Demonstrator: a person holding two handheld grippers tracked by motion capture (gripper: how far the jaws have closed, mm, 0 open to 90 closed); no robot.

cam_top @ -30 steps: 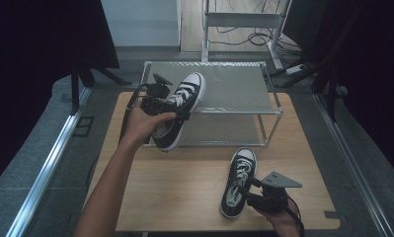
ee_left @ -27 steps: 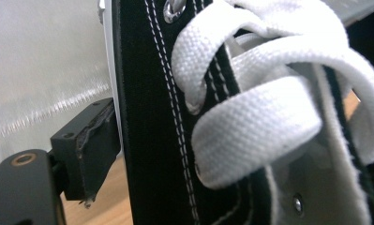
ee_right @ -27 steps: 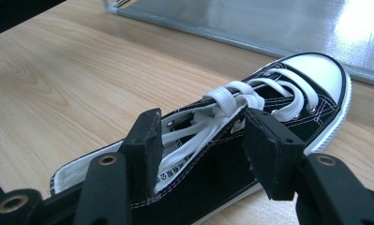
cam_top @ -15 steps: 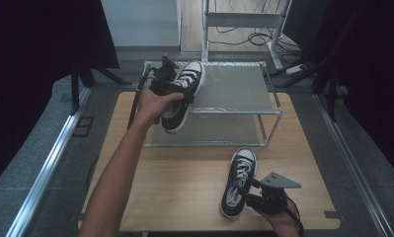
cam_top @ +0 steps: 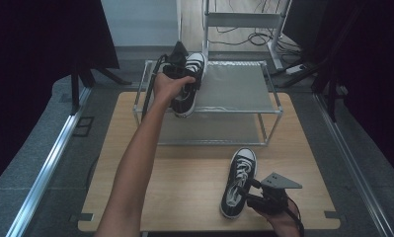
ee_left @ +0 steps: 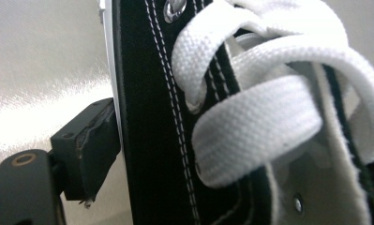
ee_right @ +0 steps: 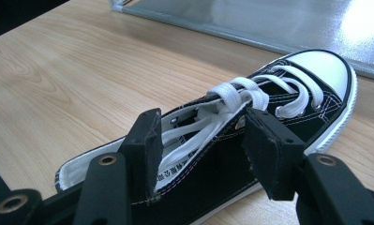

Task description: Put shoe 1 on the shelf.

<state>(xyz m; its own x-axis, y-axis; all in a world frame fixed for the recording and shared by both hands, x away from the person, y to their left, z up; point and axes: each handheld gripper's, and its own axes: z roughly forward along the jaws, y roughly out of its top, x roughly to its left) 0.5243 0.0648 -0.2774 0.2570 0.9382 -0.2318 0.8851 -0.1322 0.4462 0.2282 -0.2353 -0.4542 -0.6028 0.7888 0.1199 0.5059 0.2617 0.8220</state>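
High view above the near edge of the wooden table (cam_top: 135,173), looking forward and down, left gripper view pressed close against one sneaker (ee_left: 175,140) over the rack shelf (ee_left: 44,56), right gripper view low over the table, near the second sneaker (ee_right: 269,122), both shared with the high view

Left gripper (cam_top: 180,66) clamped on a black sneaker (cam_top: 188,88) over the top shelf of a metal rack (cam_top: 234,89), second sneaker (cam_top: 238,181) on wooden table (cam_top: 184,173), right gripper (cam_top: 249,193) at its side, apparently touching.
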